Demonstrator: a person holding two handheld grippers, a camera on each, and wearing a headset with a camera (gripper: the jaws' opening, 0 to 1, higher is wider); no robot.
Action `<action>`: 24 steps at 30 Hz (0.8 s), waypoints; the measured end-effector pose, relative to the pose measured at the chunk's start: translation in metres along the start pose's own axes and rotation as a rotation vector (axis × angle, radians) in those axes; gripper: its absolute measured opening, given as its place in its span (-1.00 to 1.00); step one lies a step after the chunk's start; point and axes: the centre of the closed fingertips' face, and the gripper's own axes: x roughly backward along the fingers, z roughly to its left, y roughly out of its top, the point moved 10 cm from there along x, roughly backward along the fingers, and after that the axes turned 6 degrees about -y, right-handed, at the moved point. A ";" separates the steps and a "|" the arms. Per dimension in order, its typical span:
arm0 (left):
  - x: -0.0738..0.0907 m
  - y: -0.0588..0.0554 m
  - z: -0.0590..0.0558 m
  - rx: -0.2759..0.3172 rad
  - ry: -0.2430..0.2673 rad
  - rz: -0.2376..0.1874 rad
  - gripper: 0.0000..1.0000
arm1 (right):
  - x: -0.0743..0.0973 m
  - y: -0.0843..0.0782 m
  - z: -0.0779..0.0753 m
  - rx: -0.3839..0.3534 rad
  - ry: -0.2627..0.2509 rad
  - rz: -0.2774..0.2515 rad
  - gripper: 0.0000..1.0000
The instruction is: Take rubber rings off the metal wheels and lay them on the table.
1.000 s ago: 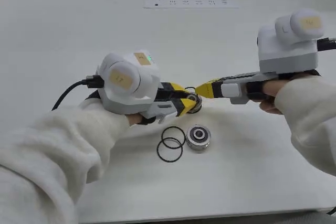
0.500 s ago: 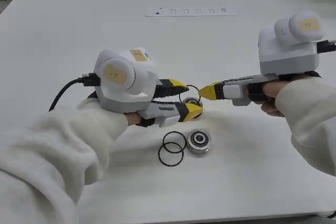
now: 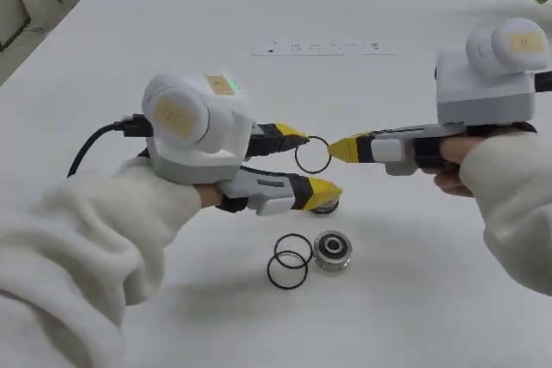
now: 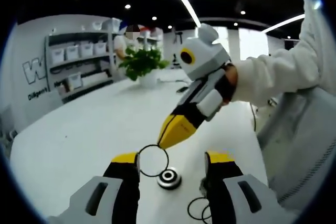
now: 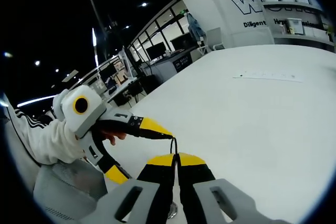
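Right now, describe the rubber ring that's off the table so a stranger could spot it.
Above the white table, find the right tongs reaching in from the right of the head view. Their shut yellow tips pinch a thin black rubber ring. Unlike the two rings lying flat beside a metal wheel, it is held up in the air.

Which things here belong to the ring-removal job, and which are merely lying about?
Job: right gripper, held rubber ring, left gripper, metal wheel beneath it, second metal wheel, two rubber rings on table.
Lying about: power strip, potted plant, storage bins.
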 end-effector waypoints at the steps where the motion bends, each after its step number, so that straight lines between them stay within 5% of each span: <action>1: 0.002 0.003 -0.001 0.004 -0.001 -0.015 0.11 | 0.001 0.002 0.002 0.003 0.004 -0.006 -1.00; 12: 0.036 0.032 -0.015 -0.003 0.034 -0.091 0.34 | 0.006 0.015 0.021 0.017 0.067 -0.063 -1.00; 16: 0.055 0.031 -0.029 0.004 0.060 -0.126 0.42 | 0.006 0.018 0.028 0.034 0.093 -0.068 -1.00; 24: 0.070 0.022 -0.043 -0.010 0.090 -0.048 0.50 | -0.002 0.016 0.040 0.051 0.149 -0.045 -1.00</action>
